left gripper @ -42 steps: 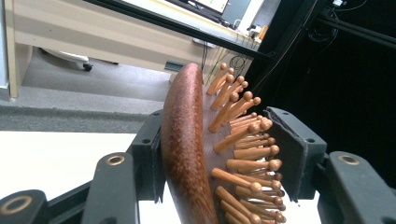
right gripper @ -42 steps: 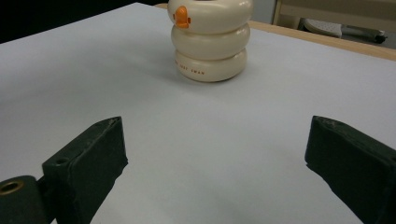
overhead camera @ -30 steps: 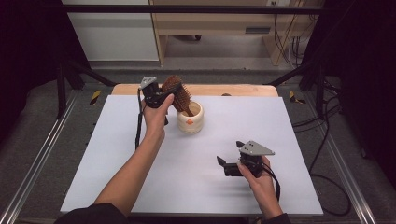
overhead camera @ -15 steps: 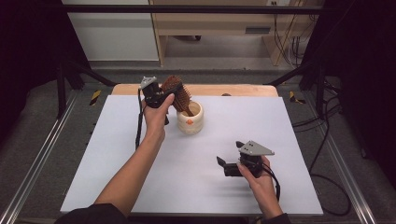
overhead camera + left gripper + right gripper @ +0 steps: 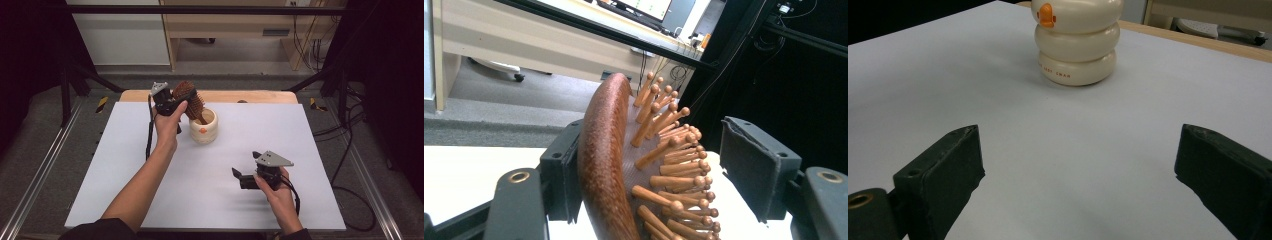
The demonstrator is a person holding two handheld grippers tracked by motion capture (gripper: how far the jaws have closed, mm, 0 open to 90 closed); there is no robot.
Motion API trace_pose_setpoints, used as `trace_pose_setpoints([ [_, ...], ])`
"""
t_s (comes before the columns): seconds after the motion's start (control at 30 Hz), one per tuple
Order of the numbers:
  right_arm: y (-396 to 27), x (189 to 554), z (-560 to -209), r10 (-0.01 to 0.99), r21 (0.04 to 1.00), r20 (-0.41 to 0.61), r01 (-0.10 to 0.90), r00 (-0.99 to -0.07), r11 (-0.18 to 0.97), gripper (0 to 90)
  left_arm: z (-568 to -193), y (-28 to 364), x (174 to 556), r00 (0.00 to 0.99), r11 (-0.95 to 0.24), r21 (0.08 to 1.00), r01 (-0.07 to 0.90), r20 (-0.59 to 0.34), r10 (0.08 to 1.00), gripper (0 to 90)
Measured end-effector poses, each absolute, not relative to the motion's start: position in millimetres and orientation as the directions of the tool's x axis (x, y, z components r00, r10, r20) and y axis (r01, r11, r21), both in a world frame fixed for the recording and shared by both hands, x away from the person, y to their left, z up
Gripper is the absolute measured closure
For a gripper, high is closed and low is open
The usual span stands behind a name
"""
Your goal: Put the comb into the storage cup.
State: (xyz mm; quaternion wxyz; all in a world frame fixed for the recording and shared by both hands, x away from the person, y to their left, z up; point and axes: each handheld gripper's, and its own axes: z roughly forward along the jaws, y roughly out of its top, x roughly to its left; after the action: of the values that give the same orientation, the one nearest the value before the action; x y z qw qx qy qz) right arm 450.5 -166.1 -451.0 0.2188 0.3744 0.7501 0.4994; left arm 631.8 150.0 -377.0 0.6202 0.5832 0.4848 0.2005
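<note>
Wooden hairbrush in cream holder, white table

- The ringed cream holder with the wooden hairbrush stands near the counter's far edge, blocking passage there.
- The near half lies open around the right gripper.

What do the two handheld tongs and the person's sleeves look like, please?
Both tongs, left and right, are black with blocky padded jaws, brass-coloured screw holes and a trailing black cable. Each carries a grey three-cornered plate on top. Dark sleeves show near the bottom edge; the forearms are bare.
</note>
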Motion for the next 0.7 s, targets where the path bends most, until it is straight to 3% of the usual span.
trace_pose_setpoints([
  [0.47, -165.9, 450.7, -451.1, 0.78, 0.913, 0.046, 0.344, -0.624, 0.221, 5.7, -378.2, 151.4, 632.1, 0.444, 0.245, 0.917, 0.314, -0.37, 0.816, 26.8],
  [0.7, -165.9, 450.7, -451.2, 0.78, 0.913, 0.046, 0.343, -0.624, 0.22, 5.7, -378.0, 150.1, 629.8, 0.45, 0.212, 0.935, 0.286, -0.326, 0.832, 22.3],
])
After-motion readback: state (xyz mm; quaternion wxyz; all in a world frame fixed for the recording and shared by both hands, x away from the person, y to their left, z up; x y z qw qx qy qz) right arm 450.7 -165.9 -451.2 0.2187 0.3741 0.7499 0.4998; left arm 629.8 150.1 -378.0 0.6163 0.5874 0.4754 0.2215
